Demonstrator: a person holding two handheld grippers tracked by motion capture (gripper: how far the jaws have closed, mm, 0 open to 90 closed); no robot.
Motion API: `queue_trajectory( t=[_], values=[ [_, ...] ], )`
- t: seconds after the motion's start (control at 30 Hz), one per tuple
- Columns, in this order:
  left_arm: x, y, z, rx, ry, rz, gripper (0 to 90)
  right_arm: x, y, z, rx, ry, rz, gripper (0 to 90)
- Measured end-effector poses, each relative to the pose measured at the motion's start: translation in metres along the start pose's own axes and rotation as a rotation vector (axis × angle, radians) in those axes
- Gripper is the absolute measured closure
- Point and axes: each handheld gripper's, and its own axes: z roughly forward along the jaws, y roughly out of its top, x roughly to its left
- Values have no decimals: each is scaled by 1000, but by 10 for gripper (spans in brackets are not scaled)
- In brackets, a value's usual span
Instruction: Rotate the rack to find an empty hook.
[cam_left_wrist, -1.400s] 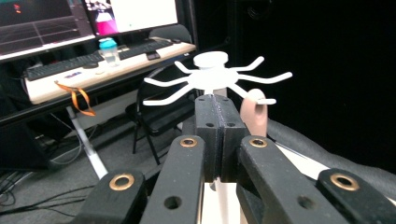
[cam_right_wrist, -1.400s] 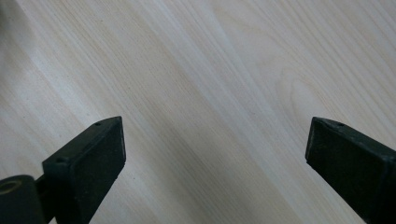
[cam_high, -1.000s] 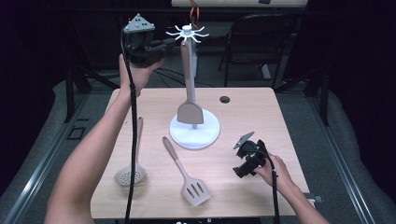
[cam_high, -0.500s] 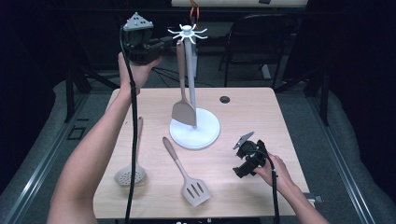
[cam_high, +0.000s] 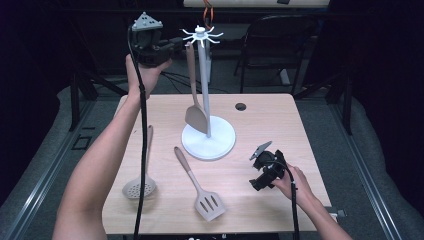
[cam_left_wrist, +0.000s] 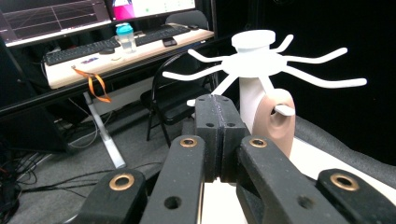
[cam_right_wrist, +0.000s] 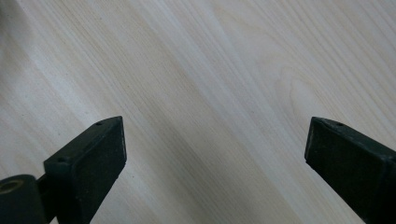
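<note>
A: Status on the left?

B: My left gripper (cam_high: 175, 46) is raised at the far left, level with the top of the white utensil stand with radial hook arms (cam_high: 204, 90). Jaws pressed together, nothing between them; in the left gripper view (cam_left_wrist: 215, 116) the two black pads meet flat.

A: And the spatula?

B: The beige solid-blade spatula (cam_high: 194, 95) hangs on the stand. The hole in its handle end (cam_left_wrist: 279, 122) sits over one white hook arm, just right of my closed jaw tips. The blade hangs down beside the post, over the round white base.

A: Touching it?

B: Can't tell from the high view. In the left gripper view the tips sit just beside the handle, not around it.

A: Right side?

B: My right gripper (cam_high: 260, 170) rests low at the near right of the light wooden table (cam_high: 280, 120). Jaws wide apart (cam_right_wrist: 215, 154), bare wood between them.

A: Rest of the table?

B: A beige slotted turner (cam_high: 200, 186) lies near centre, and a beige perforated skimmer (cam_high: 142, 170) at the near left. They're apart from each other.
</note>
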Motion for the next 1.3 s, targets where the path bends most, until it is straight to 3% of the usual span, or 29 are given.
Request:
queue_trajectory(
  t=[0.23, 0.37, 0.57, 0.73, 1.07, 1.3],
  values=[
    [0, 0, -1, 1, -5, -4, 892, 1, 0, 0, -10, -1, 7, 48],
    [0, -3, -5, 5, -7, -12, 797, 1, 0, -1, -9, -1, 5, 48],
    [-1, -9, -12, 17, 28, -37, 552, 2, 0, 0, -14, 0, 9, 48],
    [0, -19, -20, 30, 42, -56, 443, 2, 1, -1, -11, 2, 7, 48],
    [0, -56, -33, 76, 6, -104, 248, 4, 2, 0, -24, 15, 9, 52],
    [-4, -100, -37, 144, -30, -138, 197, 6, 3, 0, -25, 28, 8, 52]
  ],
)
